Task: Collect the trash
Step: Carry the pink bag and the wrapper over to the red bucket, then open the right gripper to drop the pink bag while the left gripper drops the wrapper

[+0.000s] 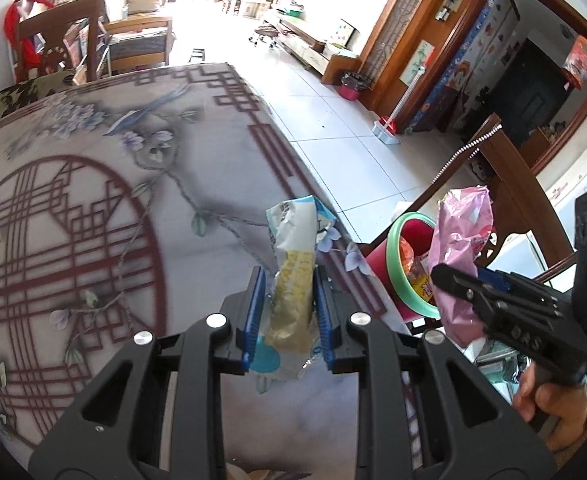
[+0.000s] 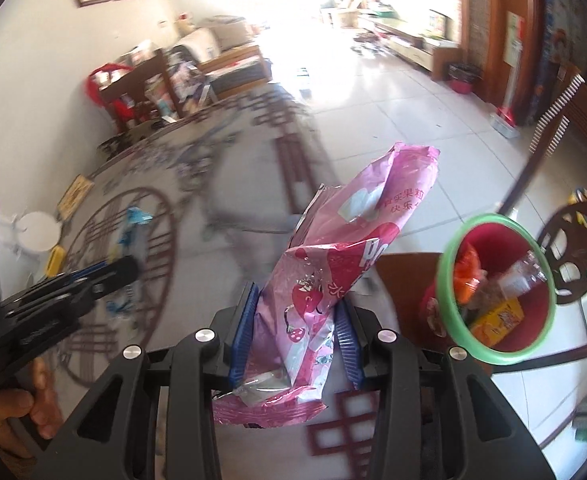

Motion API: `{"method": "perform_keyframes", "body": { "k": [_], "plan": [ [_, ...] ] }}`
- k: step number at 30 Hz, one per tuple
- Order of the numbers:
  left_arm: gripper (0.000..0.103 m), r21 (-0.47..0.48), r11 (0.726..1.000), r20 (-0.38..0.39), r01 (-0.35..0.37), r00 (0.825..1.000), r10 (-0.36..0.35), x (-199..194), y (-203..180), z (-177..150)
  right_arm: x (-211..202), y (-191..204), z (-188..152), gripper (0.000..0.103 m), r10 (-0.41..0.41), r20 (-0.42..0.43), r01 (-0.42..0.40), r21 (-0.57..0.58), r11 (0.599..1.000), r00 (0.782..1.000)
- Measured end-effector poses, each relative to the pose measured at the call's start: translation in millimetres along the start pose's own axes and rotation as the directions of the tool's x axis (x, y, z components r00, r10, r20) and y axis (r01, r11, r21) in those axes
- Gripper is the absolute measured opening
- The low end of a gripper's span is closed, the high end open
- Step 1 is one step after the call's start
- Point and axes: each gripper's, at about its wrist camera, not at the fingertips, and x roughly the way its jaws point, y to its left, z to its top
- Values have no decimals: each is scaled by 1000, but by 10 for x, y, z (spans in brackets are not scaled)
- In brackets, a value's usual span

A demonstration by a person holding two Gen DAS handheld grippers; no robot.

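Observation:
My left gripper [image 1: 287, 280] is shut on a blue, white and yellow snack wrapper [image 1: 293, 264], held over the patterned table near its right edge. My right gripper [image 2: 297, 308] is shut on a pink strawberry snack bag [image 2: 333, 264], held beside the table edge, left of the bin. The right gripper and pink bag [image 1: 461, 240] also show in the left wrist view, just right of the bin's mouth. The red bin with a green rim [image 2: 451, 304] stands off the table's corner and holds several wrappers and a plastic bottle. It also shows in the left wrist view [image 1: 393, 268].
The round table [image 1: 93, 208] carries a flowered red-lattice cloth. A white cup [image 2: 37, 232] and a yellow item [image 2: 55, 260] sit at its far left. A wooden chair [image 2: 565, 248] stands behind the bin. Another chair [image 1: 65, 40] is across the table. Tiled floor lies beyond.

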Motion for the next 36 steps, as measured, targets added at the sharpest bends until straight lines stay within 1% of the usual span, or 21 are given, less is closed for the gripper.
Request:
{"method": "perform_keyframes", "body": {
  "k": [7, 12, 21, 30, 31, 32, 33, 34, 36],
  "plan": [
    [23, 35, 999, -35, 31, 999, -30, 235, -239, 57, -12, -775, 16, 38, -124, -15, 125, 115, 986, 992],
    [23, 53, 997, -71, 56, 996, -52, 455, -411, 99, -52, -1277, -27, 38, -202, -38, 206, 175, 963, 979],
    [23, 118, 986, -110, 121, 988, -109, 778, -823, 222, 47, -1887, -42, 39, -276, -86, 289, 243, 926, 957],
    [23, 203, 953, -174, 225, 966, -191, 1276, -1493, 373, 123, -2253, -32, 40, -291, -109, 310, 276, 910, 951],
    [23, 218, 948, -175, 233, 965, -196, 1330, -1582, 396, 132, -2279, -40, 43, -287, -111, 307, 279, 910, 951],
    [23, 228, 944, -176, 238, 964, -200, 1365, -1646, 408, 143, -2303, -47, 51, -281, -112, 302, 281, 911, 953],
    [23, 238, 940, -178, 246, 962, -206, 1417, -1725, 430, 147, -2332, -53, 57, -282, -113, 303, 281, 911, 953],
    [23, 243, 936, -181, 253, 960, -212, 1466, -1795, 451, 140, -2362, -57, 66, -288, -112, 309, 281, 909, 951],
    [23, 254, 931, -187, 264, 957, -220, 1555, -1905, 481, 114, -2420, -71, 67, -296, -109, 315, 285, 906, 949]
  ]
}}
